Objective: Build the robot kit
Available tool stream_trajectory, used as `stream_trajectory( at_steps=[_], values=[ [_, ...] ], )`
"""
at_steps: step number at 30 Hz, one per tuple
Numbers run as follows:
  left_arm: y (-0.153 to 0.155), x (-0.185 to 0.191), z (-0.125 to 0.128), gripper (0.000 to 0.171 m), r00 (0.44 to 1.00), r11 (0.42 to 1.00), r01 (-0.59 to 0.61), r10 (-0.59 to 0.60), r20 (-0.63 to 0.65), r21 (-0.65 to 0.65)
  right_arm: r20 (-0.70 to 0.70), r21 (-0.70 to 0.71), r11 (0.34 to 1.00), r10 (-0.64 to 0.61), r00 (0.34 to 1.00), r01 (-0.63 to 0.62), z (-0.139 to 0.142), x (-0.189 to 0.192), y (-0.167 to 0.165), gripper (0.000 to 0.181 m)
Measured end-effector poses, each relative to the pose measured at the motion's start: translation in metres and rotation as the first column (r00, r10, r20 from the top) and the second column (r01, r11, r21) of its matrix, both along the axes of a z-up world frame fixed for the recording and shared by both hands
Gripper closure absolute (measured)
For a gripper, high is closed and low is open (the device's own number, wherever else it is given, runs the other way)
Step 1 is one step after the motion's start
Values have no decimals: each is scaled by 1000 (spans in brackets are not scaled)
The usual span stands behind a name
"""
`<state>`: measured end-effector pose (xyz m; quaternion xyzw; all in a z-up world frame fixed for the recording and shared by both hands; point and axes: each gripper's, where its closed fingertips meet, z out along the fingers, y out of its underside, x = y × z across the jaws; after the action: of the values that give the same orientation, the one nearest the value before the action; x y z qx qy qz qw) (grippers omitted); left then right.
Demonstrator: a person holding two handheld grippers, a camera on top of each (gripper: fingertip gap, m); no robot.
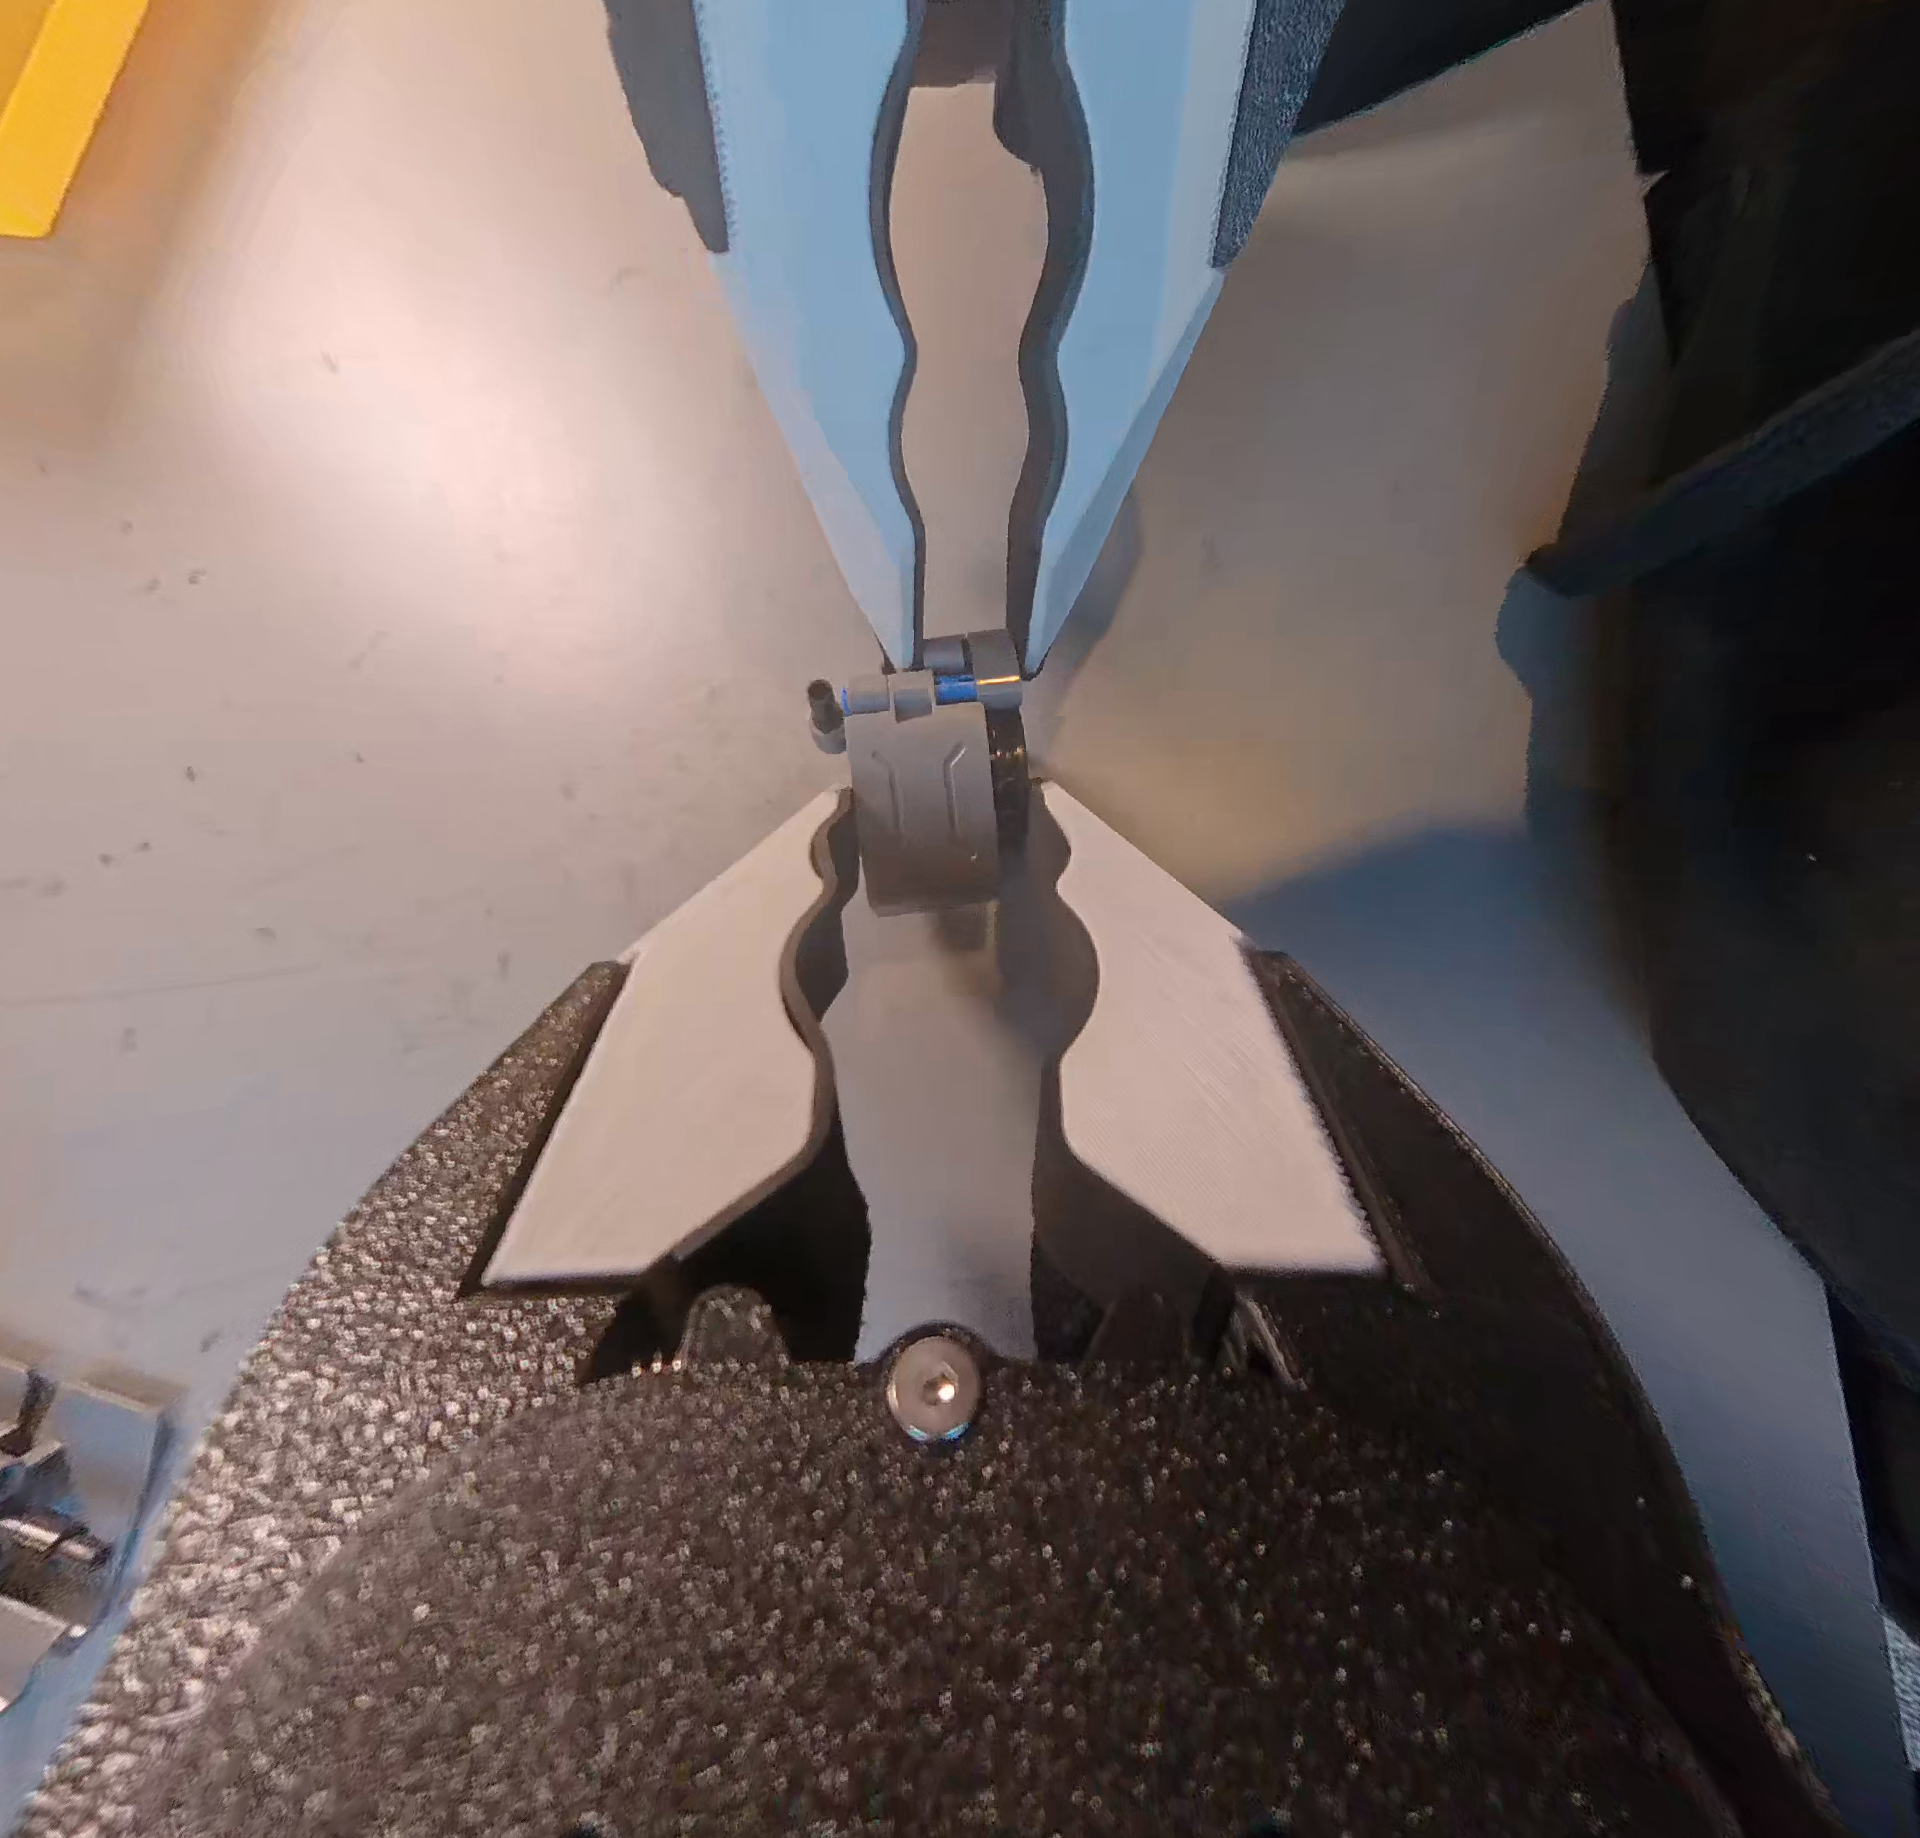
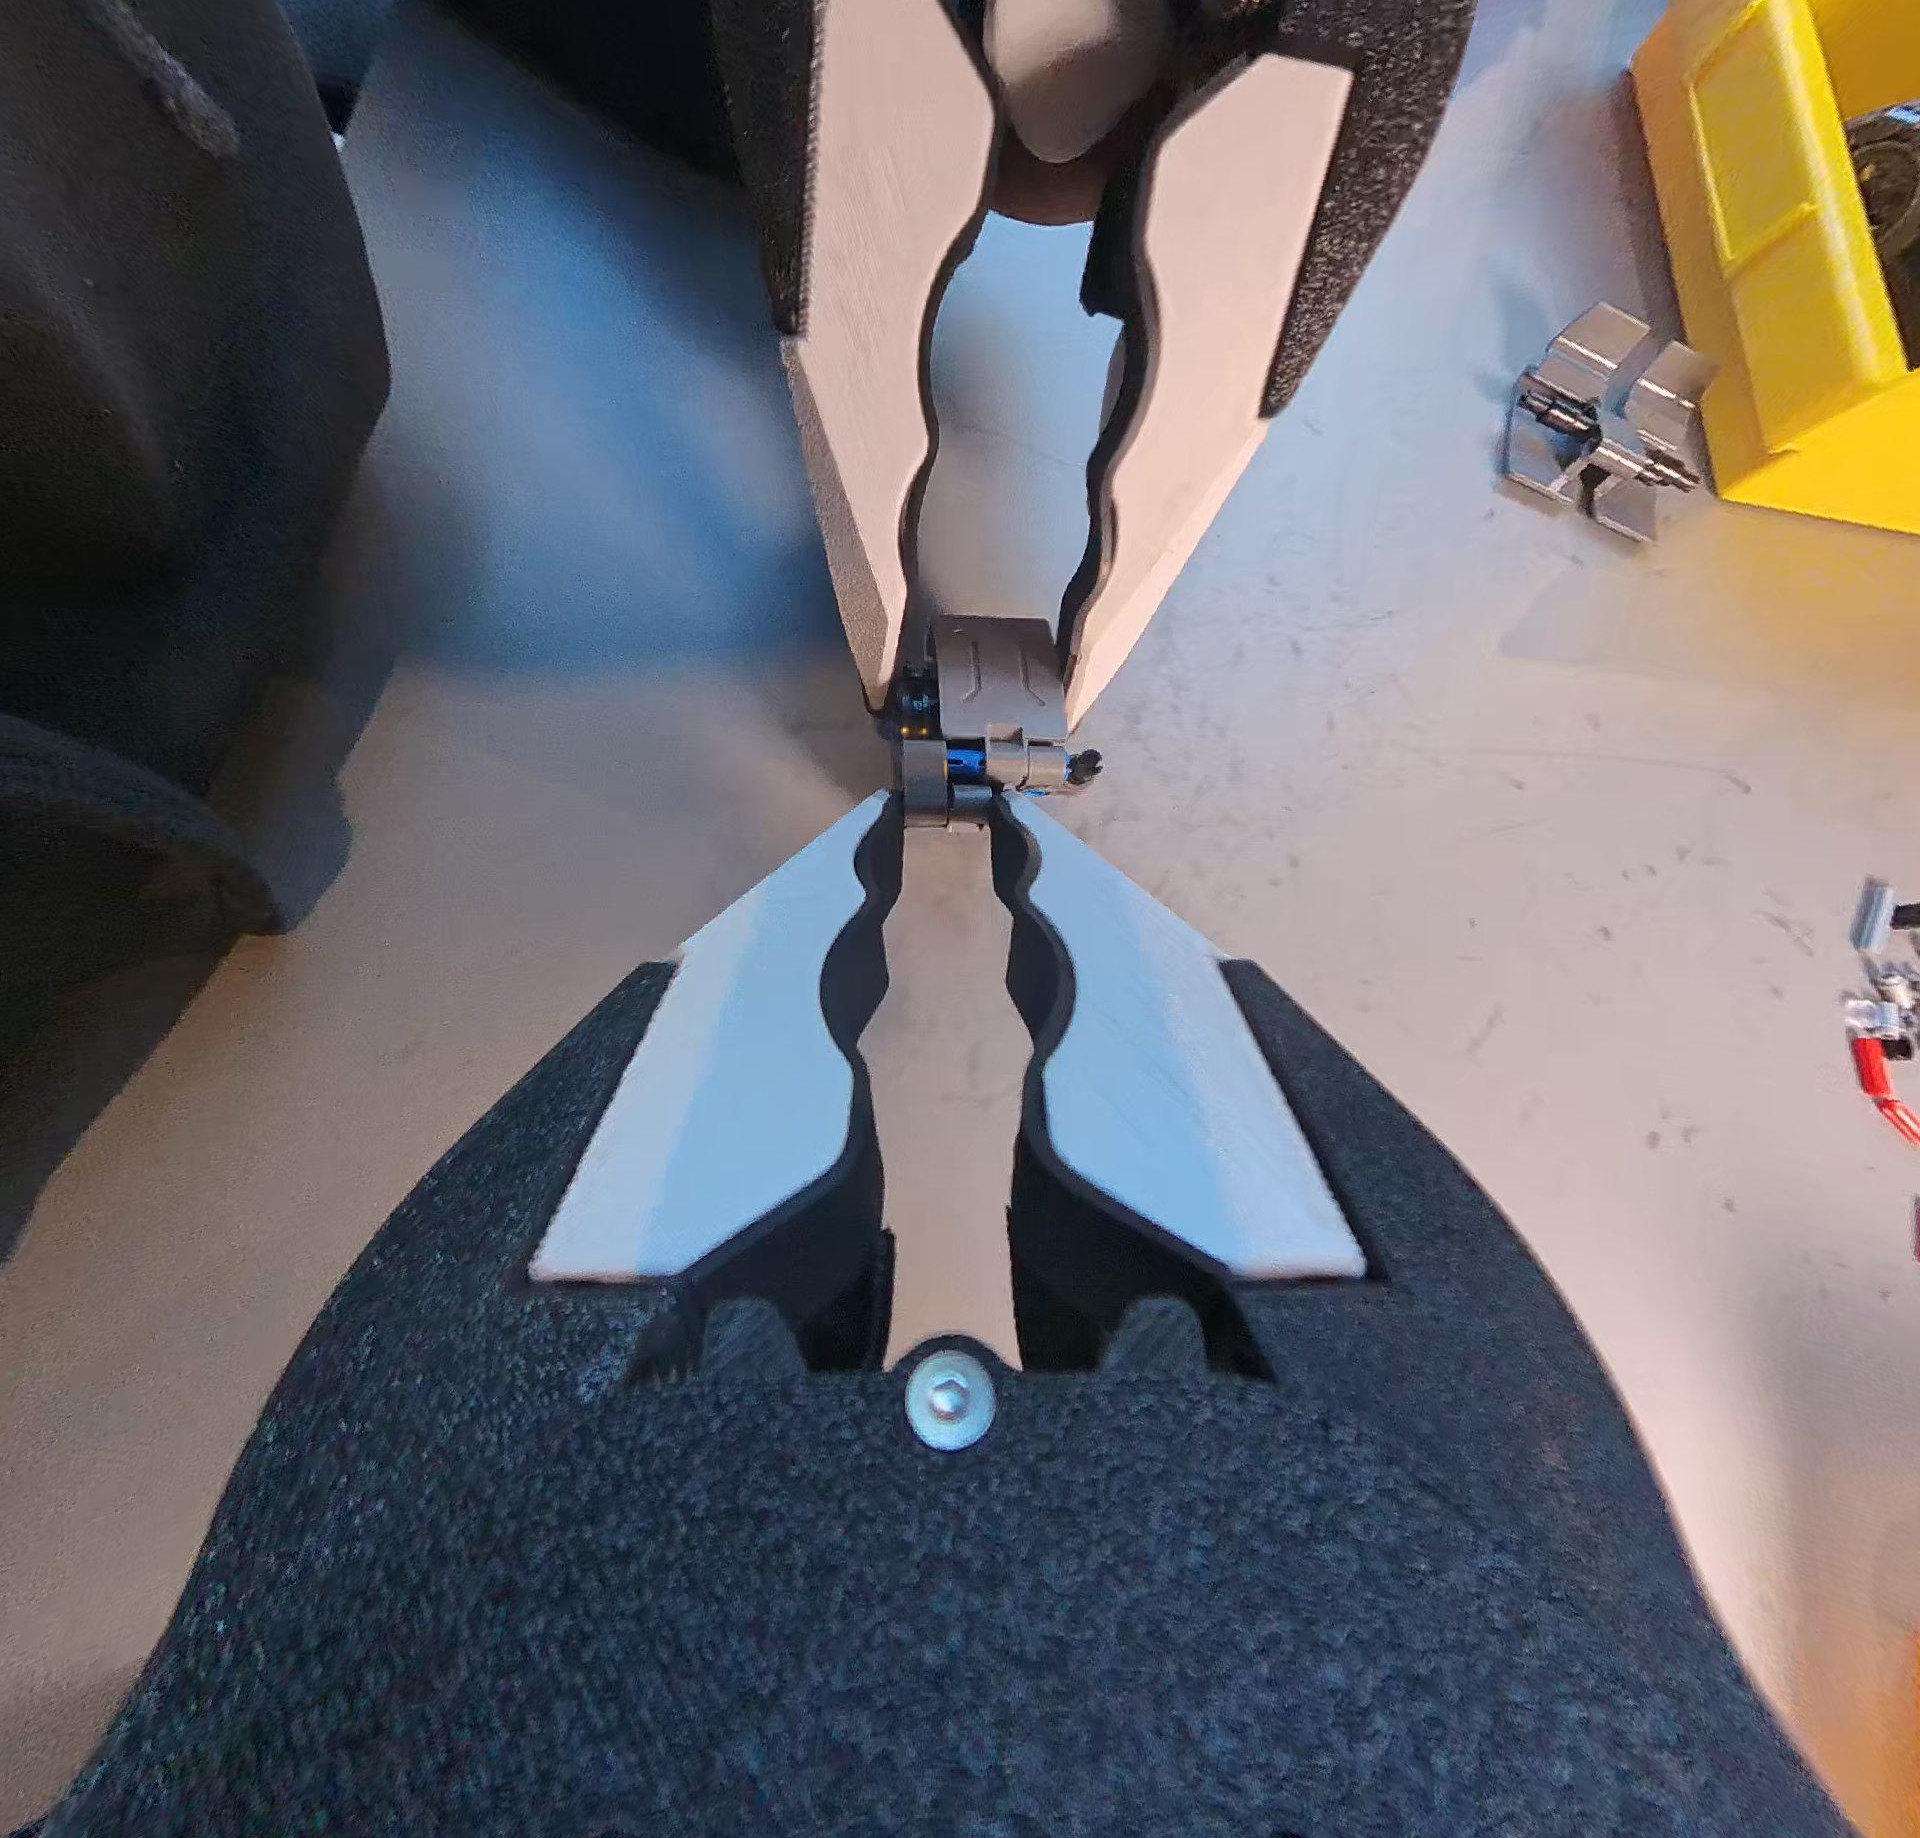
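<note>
While each hand-held gripper [image 1: 940, 801] [image 2: 940, 801] clamps one end, the grey hinged clamp [image 1: 925, 812] spans lengthwise between them.

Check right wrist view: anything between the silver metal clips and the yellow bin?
Nothing. The silver metal clips sit right beside the yellow bin; only a bare sliver of table separates them.

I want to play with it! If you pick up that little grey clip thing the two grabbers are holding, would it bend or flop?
The grey hinged clip looks like hard plastic, so probably stiff. Its hinge might let the halves swing. Small, likely light: left gripper and right gripper pinch it by the tips.
</note>
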<state>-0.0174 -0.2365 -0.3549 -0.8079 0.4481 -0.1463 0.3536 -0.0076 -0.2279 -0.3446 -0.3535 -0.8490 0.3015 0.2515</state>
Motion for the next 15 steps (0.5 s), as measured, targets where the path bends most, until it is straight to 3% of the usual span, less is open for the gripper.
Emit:
stream_trajectory(
  at_steps=[4, 11, 13, 15],
  values=[
    [-1, 0, -3, 139, 999, 1000, 21, -20, 34, -24, 29, -15, 1000, -10, 1000, 10, -1, -1, 1, 165],
    [2, -2, -2, 141, 1000, 1000, 23, -23, -12, 1, 111, -51, 999, -13, 994, 19, -2, -3, 2, 163],
    [0, -2, -2, 141, 999, 1000, 30, -30, -19, 1, 104, -45, 998, -48, 993, 53, -1, -7, 7, 144],
    [-1, -1, -2, 141, 998, 999, 39, -38, -44, 12, 115, -39, 999, -33, 993, 38, -2, -7, 6, 140]
  ],
)
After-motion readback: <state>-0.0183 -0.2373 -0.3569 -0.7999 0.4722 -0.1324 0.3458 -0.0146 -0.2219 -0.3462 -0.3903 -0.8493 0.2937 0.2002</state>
